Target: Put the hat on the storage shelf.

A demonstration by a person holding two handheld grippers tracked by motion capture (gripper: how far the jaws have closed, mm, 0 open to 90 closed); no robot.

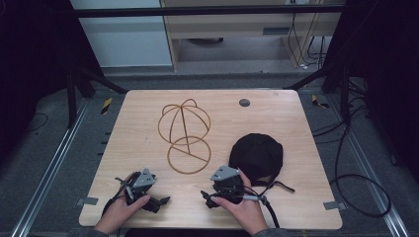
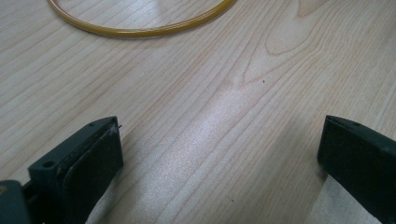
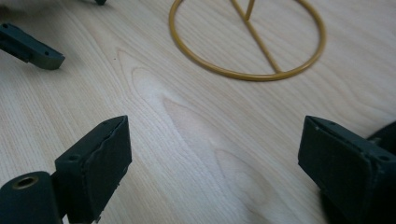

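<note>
Nearest to us in the high view, two hands come in from the bottom edge of the table (image 1: 148,148), each holding a gripper low over the wood. The left hand (image 1: 121,211) holds the left gripper (image 1: 160,201) near the front left part of the table, its black jaws pointing to the right across the boards. In the left gripper view we see the left gripper (image 2: 219,154) with its jaws standing wide apart, bare pale wood between them and nothing held.

Just to the right, the right hand (image 1: 245,210) wraps around the right gripper (image 1: 207,197), its grey plate on top and its cable trailing off to the right. In the right gripper view the right gripper (image 3: 212,172) also stands wide, nothing between its jaws but wood grain. At that view's top left we catch a jaw of the other gripper, well apart.

Moving farther out, we come to the black cap (image 1: 257,155), lying on the table just beyond the right hand, its strap trailing out to the right along the front. A dark edge of it shows at the right side of the right gripper view.

Left of the cap, near the table's middle, stands the gold wire stand (image 1: 184,133): a flat ring at its base with a rounded wire dome rising behind. The base ring (image 3: 247,42) lies ahead of the right gripper's jaws, and the left gripper view catches an arc of it too (image 2: 140,31).

Farthest back, a small grey disc (image 1: 244,102) sits near the far edge.
</note>
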